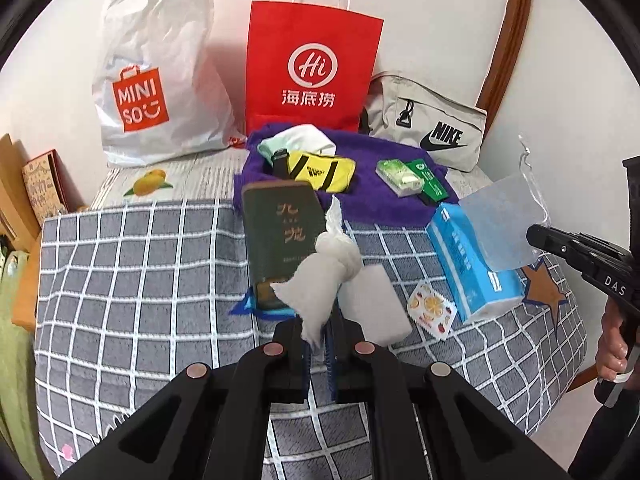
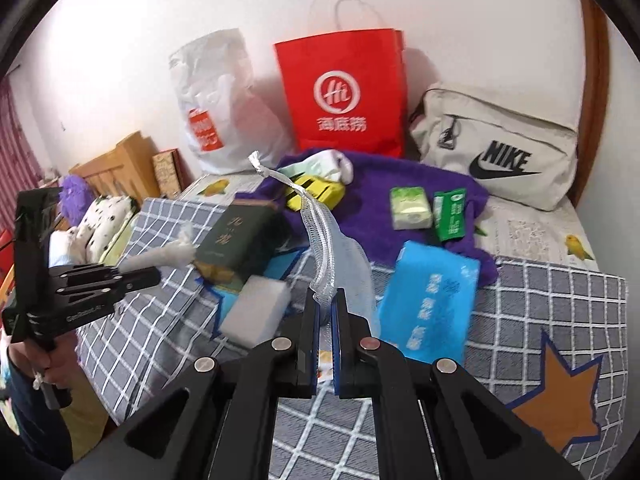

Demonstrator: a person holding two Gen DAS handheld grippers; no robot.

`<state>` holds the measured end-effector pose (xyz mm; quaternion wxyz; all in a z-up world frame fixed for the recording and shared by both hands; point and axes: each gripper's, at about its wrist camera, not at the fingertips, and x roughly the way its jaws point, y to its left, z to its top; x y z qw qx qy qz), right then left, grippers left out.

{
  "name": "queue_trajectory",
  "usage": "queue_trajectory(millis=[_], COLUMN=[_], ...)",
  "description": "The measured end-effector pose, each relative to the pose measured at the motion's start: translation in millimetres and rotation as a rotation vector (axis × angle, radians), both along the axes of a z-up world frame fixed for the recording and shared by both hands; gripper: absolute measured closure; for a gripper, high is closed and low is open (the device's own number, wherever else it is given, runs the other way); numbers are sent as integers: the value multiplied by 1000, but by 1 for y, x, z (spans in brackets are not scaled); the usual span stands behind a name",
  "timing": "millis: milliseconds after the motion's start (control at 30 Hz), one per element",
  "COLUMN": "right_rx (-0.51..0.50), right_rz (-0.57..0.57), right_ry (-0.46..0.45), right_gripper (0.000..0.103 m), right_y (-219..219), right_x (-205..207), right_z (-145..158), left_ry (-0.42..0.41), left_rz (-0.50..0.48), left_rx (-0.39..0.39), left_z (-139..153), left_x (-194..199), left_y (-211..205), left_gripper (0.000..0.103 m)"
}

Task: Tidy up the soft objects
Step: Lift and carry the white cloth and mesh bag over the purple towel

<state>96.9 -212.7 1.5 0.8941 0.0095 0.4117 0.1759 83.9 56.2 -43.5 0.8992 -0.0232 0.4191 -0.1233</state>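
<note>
My left gripper (image 1: pixel 319 330) is shut on a knotted white cloth (image 1: pixel 320 272) and holds it above the checked bed cover; it also shows at the left of the right wrist view (image 2: pixel 154 274) with the cloth (image 2: pixel 160 258). My right gripper (image 2: pixel 325 300) is shut on a clear mesh drawstring pouch (image 2: pixel 320 236), held up off the bed. The left wrist view shows that pouch (image 1: pixel 500 224) hanging from the right gripper (image 1: pixel 534 234). A white sponge block (image 2: pixel 256 308) lies below, and shows in the left wrist view (image 1: pixel 376 304).
On the bed lie a dark green book (image 1: pixel 280 228), a blue tissue pack (image 1: pixel 472 268), a purple towel (image 2: pixel 400 200) with a yellow item (image 1: pixel 320 170), a green tissue pack (image 2: pixel 410 208) and a green packet (image 2: pixel 450 214). A white Miniso bag (image 1: pixel 156 72), a red paper bag (image 1: pixel 312 68) and a Nike bag (image 2: pixel 496 148) stand against the wall.
</note>
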Motion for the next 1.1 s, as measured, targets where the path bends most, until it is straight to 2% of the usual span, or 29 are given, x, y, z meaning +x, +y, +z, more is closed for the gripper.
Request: queue_trajectory(millis=[633,1100], right_rx=[-14,-68], right_rz=[-61,-76], right_ry=[4,28], right_gripper=[98,98], right_y=[-23,-33], right_x=[67,150], right_z=[8,-11], left_ry=[-9,4], left_rz=[14,4], left_rx=[9,35], left_z=[22,21], left_x=[76,150], left_y=[-12,-31], left_gripper=[97,97])
